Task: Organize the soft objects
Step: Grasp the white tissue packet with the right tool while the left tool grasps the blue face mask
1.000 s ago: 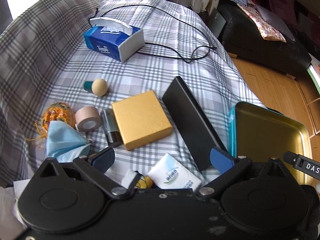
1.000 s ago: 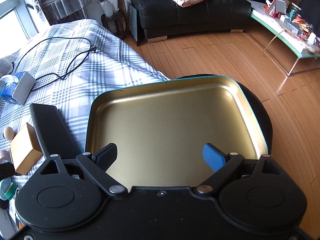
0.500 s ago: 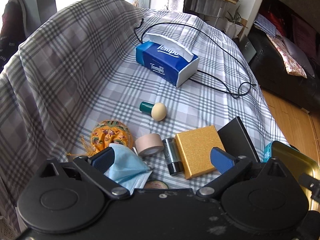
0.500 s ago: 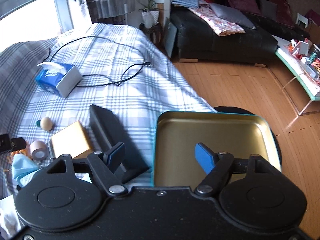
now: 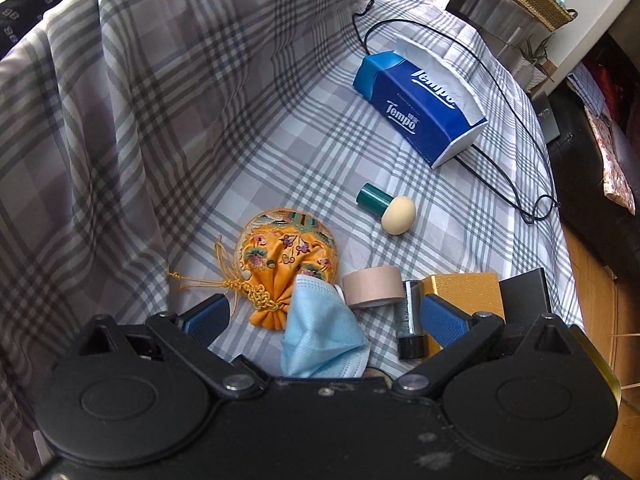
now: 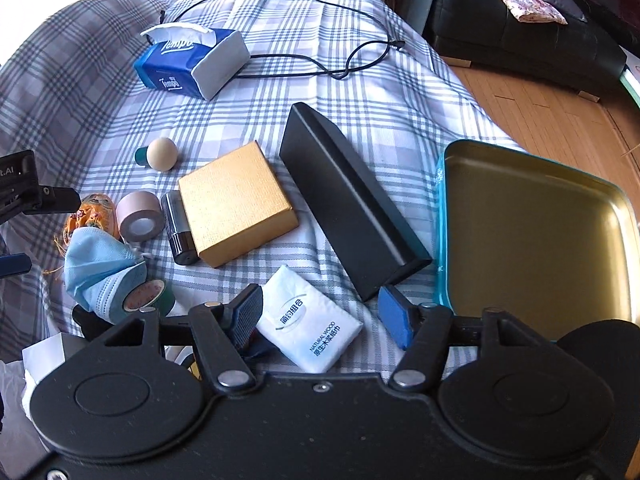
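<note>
A crumpled blue face mask [image 5: 320, 332] lies between the open jaws of my left gripper [image 5: 326, 320], next to an orange embroidered pouch [image 5: 286, 258]. The mask [image 6: 100, 270] and the pouch [image 6: 94, 214] also show at the left of the right wrist view. My right gripper [image 6: 326, 314] is open above a white pocket tissue pack [image 6: 310, 326]. A blue Tempo tissue box [image 5: 420, 106] stands farther back; it also shows in the right wrist view [image 6: 192, 64]. A gold tray with a teal rim [image 6: 536, 232] sits at the right.
On the plaid cloth lie a gold box [image 6: 236, 202], a long black box [image 6: 350, 208], a beige tape roll [image 6: 140, 218], a black cylinder [image 6: 180, 232], a sponge-tipped green bottle [image 6: 158, 154], a green tape roll [image 6: 150, 296] and a black cable [image 6: 320, 56]. Wooden floor is at the right.
Both grippers swung left. The left now frames the mask and pouch. The right left the tray and now hovers over the white tissue pack.
</note>
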Demonstrator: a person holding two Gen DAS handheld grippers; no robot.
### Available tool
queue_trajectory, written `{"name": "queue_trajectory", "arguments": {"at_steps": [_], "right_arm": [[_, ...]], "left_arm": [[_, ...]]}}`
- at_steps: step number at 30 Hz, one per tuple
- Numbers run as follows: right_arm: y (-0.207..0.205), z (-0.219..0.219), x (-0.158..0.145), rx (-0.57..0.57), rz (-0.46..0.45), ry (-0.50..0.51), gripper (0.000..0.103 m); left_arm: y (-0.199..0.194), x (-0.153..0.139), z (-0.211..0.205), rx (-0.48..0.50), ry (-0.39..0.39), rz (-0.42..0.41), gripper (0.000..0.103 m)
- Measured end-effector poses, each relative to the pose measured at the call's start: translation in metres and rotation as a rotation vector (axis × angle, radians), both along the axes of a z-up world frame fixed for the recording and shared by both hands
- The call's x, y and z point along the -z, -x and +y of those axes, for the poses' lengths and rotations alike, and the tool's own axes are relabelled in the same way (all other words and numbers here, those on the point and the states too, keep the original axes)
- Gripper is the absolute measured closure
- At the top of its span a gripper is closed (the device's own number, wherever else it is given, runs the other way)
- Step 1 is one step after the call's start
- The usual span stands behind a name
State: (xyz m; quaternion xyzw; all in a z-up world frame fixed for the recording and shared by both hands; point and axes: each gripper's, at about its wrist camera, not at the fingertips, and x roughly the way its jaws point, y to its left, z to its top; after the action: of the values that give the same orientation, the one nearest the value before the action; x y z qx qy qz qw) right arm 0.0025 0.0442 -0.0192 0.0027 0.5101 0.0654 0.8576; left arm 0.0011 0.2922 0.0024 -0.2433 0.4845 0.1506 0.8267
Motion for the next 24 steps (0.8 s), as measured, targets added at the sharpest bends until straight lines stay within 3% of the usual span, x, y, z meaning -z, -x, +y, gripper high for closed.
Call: {"name": "queue_trajectory", "arguments": {"at_steps": [8,15,24], "right_arm": [[-0.007,0.012,0.018,-0.048,0.021,0.032,0.042],[-0.013,0.019,0.038,-0.072,0.048,0.057,0.041],[-0.013,0.030,0.043,-0.121,0.037,0.056,0.034]], "left_arm": [[-0.007,0.020,0.007,-0.024,0.047,0.051,0.001],[-0.016,0.032,-0.004,0.021,0.051,0.084,0.001],[-0.029,0.051,-0.022,0.077,0.039,0.139,0.001]]}}
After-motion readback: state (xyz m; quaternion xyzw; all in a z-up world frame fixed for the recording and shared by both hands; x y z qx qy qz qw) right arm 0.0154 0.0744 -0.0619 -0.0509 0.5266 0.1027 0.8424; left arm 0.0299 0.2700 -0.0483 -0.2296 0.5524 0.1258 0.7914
